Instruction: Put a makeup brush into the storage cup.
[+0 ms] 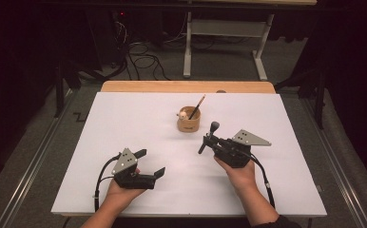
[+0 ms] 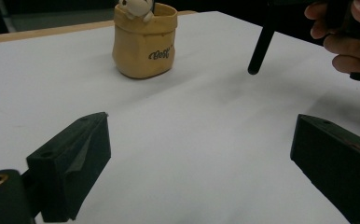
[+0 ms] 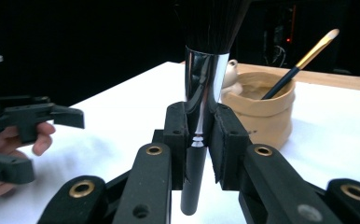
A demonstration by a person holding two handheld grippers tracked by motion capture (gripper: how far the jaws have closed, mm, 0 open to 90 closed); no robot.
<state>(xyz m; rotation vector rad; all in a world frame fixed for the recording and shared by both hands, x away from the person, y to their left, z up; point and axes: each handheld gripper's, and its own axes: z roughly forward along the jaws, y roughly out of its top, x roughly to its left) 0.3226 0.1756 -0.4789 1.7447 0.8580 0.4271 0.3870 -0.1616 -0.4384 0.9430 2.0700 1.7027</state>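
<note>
White board [image 1: 124,118] covers the table, with a tan pot [image 1: 188,119] standing near its far middle; a slim brush [image 1: 197,106] leans inside the pot beside a small pale figure on the rim. Right gripper [image 1: 209,139] is clamped on a big makeup brush [image 3: 201,88], jaws pressing at the join of chrome ferrule and black handle, bristles up, handle tip hanging just above the board, near the pot on its right. Left gripper [image 1: 150,162] rests low at the near left, jaws spread wide, nothing between them, well apart from the pot. Judgement: the step in hand is carrying the brush to the pot. To do it well, lift enough for the handle tip to clear the rim, keep the brush upright, come down on the free side away from the slim brush, and release only once the handle bottoms out. Pot looks light and soft-walled; a sideways nudge could tip it, so the left gripper could steady it.
</note>
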